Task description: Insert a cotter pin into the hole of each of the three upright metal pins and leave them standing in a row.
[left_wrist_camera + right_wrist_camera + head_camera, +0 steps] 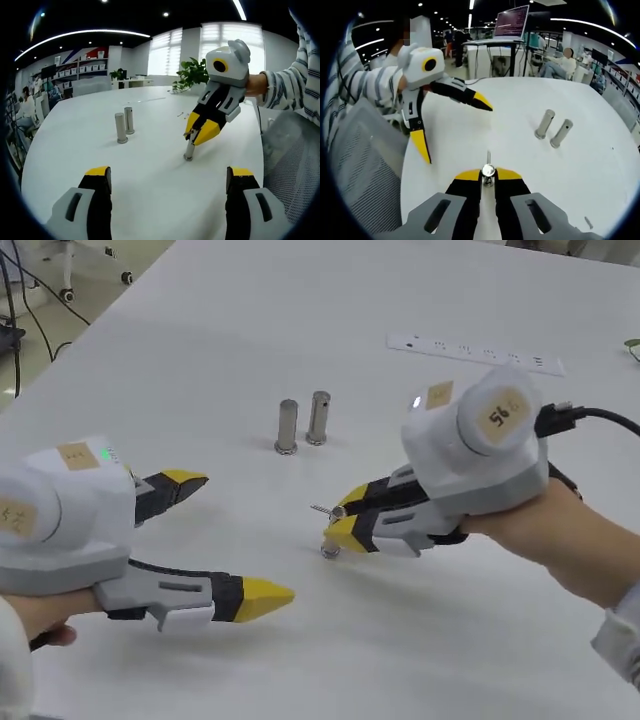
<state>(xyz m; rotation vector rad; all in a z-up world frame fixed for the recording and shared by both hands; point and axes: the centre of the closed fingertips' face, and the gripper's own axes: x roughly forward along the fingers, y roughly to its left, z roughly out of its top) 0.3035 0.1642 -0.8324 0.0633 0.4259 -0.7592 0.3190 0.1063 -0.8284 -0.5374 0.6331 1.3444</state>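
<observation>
Two upright metal pins (287,427) (319,418) stand side by side on the white table, also ahead in the right gripper view (544,124) (561,133). A third metal pin (330,548) stands nearer, its top between the jaws of my right gripper (342,522), which is shut on it. A thin cotter pin (320,508) sticks out sideways from that top, pointing forward in the right gripper view (488,157). My left gripper (226,537) hovers open and empty at the lower left, well apart from all pins.
A white power strip (475,352) lies at the back right of the table (200,360). A small loose metal piece (588,222) lies on the table near my right gripper. Chairs and cables stand beyond the table's left edge.
</observation>
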